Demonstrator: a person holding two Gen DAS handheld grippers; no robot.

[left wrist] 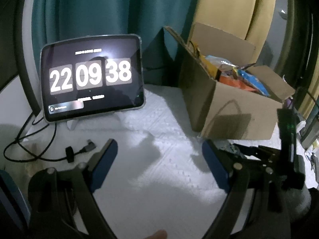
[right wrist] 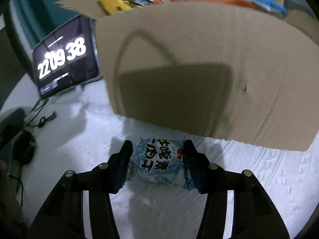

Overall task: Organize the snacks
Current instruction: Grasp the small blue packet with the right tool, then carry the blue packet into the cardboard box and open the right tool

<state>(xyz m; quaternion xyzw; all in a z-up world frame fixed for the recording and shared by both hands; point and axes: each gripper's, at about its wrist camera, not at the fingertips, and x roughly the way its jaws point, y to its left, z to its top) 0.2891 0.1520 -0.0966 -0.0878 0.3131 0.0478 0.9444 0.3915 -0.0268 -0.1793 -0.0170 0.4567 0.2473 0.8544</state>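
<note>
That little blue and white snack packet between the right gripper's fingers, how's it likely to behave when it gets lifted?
The snack packet looks like thin glossy film, so it will probably crumple and sag rather than stay stiff. It seems small and flat, likely light. The right gripper has its pads at both edges; the shiny wrapper could slip if squeezed weakly.

Right gripper (right wrist: 158, 160) sat low centre, its pads touching both sides of a pale blue snack packet (right wrist: 159, 164) on white cloth (right wrist: 249, 179). Cardboard box (right wrist: 199, 69) filled the middle, clock tablet (right wrist: 65, 59) upper left.
</note>
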